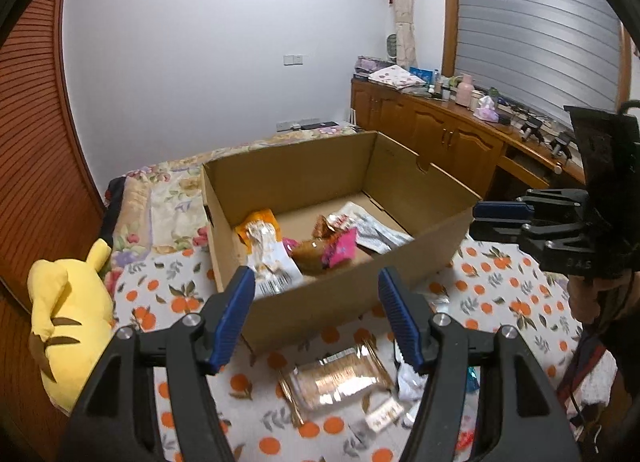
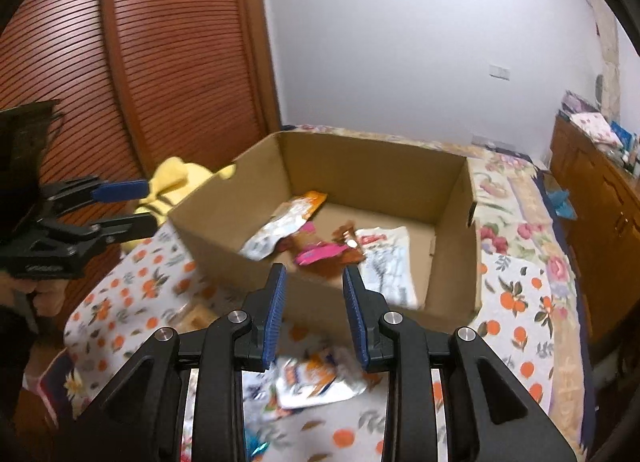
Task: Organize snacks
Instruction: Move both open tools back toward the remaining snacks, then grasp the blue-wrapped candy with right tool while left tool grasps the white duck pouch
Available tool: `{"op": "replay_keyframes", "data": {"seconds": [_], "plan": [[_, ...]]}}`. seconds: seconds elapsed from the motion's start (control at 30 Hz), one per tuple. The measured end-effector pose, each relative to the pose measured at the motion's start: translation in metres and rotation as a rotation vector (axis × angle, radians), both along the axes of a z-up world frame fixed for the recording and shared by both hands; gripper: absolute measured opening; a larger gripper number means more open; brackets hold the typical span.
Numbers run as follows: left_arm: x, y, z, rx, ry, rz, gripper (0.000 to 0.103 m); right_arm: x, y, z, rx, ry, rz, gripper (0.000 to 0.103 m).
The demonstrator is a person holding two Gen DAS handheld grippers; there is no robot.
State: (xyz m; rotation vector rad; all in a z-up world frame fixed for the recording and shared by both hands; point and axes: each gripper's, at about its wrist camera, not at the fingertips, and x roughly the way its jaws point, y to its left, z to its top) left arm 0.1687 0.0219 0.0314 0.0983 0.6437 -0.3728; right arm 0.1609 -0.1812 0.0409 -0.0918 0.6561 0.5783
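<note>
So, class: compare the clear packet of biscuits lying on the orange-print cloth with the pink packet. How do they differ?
The clear packet of biscuits lies outside the cardboard box, on the cloth; the pink packet lies inside the box. The biscuit packet is see-through and looks larger; the pink packet is opaque and looks smaller. The biscuit packet lies alone; the pink packet rests among other wrappers. Neither is held by a gripper.

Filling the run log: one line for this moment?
left gripper: jaws open, empty | right gripper: jaws open, empty | cardboard box: several snacks inside | clear packet: outside box
</note>
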Motion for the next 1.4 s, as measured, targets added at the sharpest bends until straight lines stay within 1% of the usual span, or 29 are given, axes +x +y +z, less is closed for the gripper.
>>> {"op": "replay_keyframes", "data": {"seconds": [0.23,0.37,0.5,0.7,0.97,1.13,1.23,1.3,1.4], "plan": [[-0.025,0.002,-0.025,-0.014,0.027,-0.002,0.065,-0.034,0.004,-0.034,-0.013,0.046,0.041,0.028],[-0.037,0.001,-0.051,-0.03,0.073,-0.004,0.065,-0.045,0.007,-0.06,-0.027,0.098,0.061,0.028],[-0.047,-0.005,-0.075,-0.028,0.112,0.0,0.065,-0.054,0.012,-0.084,-0.05,0.145,0.078,0.028],[-0.062,-0.014,-0.099,-0.025,0.145,-0.005,0.064,-0.065,0.02,-0.102,-0.073,0.184,0.113,0.028],[-0.077,-0.018,-0.109,-0.048,0.168,-0.018,0.064,-0.072,0.032,-0.112,-0.105,0.21,0.159,0.029],[-0.082,-0.018,-0.112,-0.053,0.179,-0.022,0.064,-0.072,0.037,-0.117,-0.131,0.212,0.161,0.033],[-0.085,-0.018,-0.113,-0.064,0.186,-0.023,0.064,-0.069,0.039,-0.122,-0.164,0.22,0.165,0.035],[-0.086,-0.019,-0.113,-0.068,0.19,-0.023,0.064,-0.067,0.039,-0.125,-0.176,0.225,0.157,0.035],[-0.088,-0.022,-0.113,-0.069,0.195,-0.024,0.064,-0.067,0.038,-0.126,-0.174,0.224,0.155,0.032]]}}
